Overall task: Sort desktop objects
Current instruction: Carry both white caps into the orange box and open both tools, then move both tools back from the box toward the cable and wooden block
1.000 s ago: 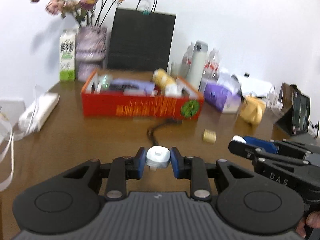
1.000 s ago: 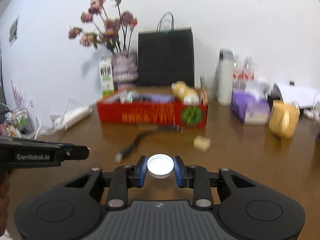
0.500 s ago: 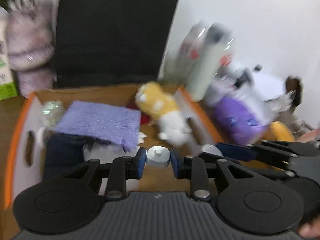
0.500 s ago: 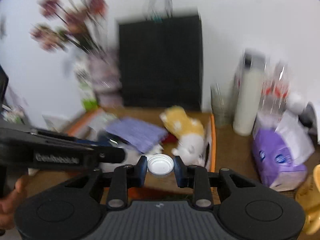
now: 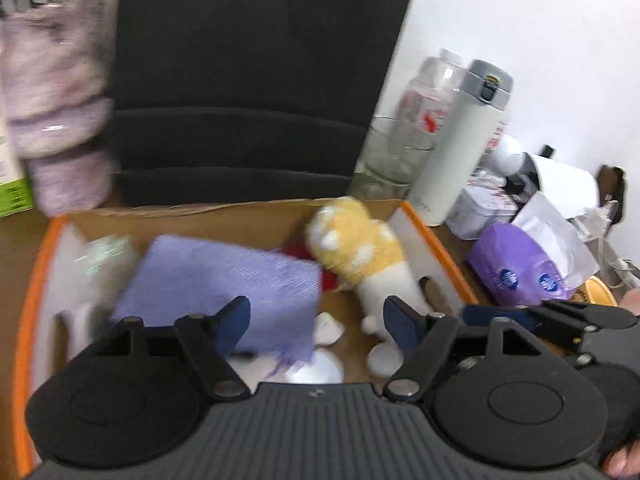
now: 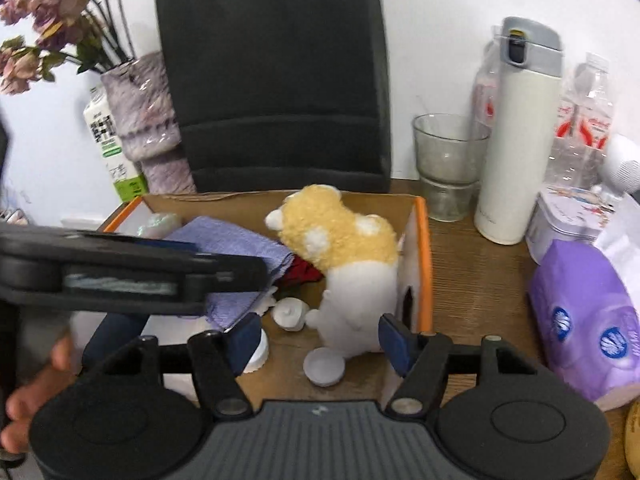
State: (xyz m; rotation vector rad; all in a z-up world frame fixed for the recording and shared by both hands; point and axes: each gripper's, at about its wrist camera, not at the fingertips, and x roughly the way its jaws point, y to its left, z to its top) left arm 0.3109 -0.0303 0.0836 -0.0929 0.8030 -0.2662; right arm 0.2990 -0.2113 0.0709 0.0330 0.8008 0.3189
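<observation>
Both grippers hang over the orange-rimmed cardboard box [image 6: 424,248] on the wooden desk [image 6: 476,280], both with jaws spread wide and nothing between them. Left gripper [image 5: 316,322] is over the box's near middle; right gripper [image 6: 320,338] is over the box's near right corner and shows in the left view as a dark bar at the right edge [image 5: 560,320]. Inside the box: a small white cap with a nozzle [image 6: 290,314] lies on the floor of the box just left of the plush toy [image 6: 344,256], and a round white bottle lid [image 6: 324,367] lies open side up just in front of the plush, near the front edge. In the left view the cap [image 5: 329,328] and lid [image 5: 385,358] look blurred, so contact with the plush cannot be told. Purple cloth [image 5: 224,284] fills the middle-left of the box, partly over something red [image 6: 300,272] beside the plush. A pale crumpled item [image 5: 106,258] sits at the far left corner. Behind the box stands a black paper bag [image 6: 276,76]; a vase of dried flowers [image 6: 144,116] and a milk carton [image 6: 108,140] are at the back left. Right of the box: a glass [image 6: 448,164], white thermos [image 6: 516,140], water bottles [image 6: 584,120], and a purple tissue pack [image 6: 584,320] near the right edge.
</observation>
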